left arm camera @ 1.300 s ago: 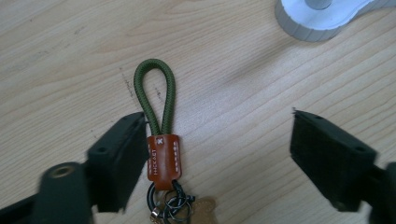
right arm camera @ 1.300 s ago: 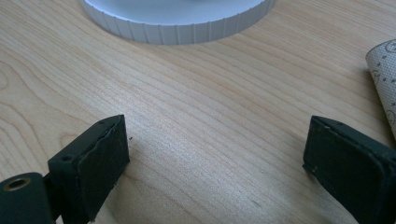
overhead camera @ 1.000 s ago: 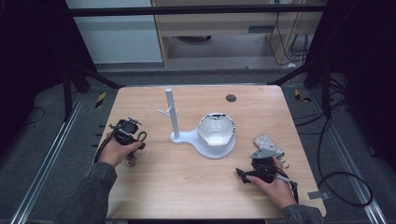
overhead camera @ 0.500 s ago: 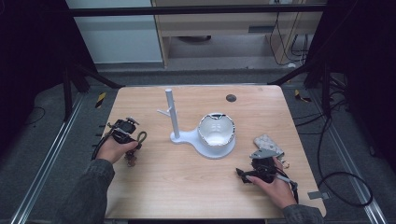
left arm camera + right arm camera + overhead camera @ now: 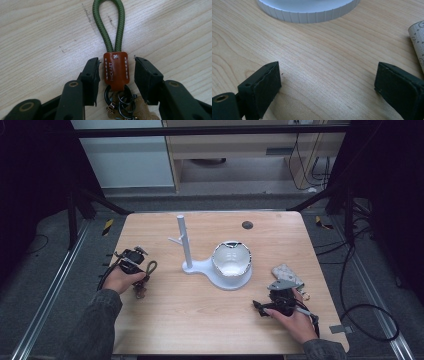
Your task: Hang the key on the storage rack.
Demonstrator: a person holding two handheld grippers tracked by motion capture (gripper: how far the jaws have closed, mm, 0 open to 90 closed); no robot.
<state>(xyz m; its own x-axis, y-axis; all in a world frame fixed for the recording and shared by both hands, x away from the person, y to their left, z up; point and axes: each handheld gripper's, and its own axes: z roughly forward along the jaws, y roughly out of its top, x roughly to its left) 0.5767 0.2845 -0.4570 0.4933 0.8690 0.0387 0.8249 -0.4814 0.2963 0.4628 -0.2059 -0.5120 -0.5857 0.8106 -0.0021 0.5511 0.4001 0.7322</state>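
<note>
Wooden and pale, the surface [image 5: 200,320] carries everything, and a person's forearms come in from its near edge. Near its middle stands a white stand [image 5: 192,265] with an upright post, a short side peg and a round base, and a white bowl-like piece [image 5: 231,260] with a jagged dark-edged rim sits on that base. At the right, a patterned grey cloth [image 5: 286,274] lies just beyond the right hand, and its dotted corner shows at the edge of the right gripper view. The right tool [image 5: 327,87] rests low over bare wood with its jaws spread wide and nothing between them; the ribbed rim of the stand's base lies ahead of it. At the left side of the surface, the left tool [image 5: 117,73] points down at a keychain [image 5: 116,70] lying flat on the wood. Its jaws have just been closing and now flank the brown leather tab [image 5: 116,71] on both sides, with a thin gap still visible at each pad, so they do not yet press on it. An olive green cord loop [image 5: 108,23] runs away from the tab, and dark metal rings [image 5: 120,101] with a tan charm lie at its near end, between the jaws.
</note>
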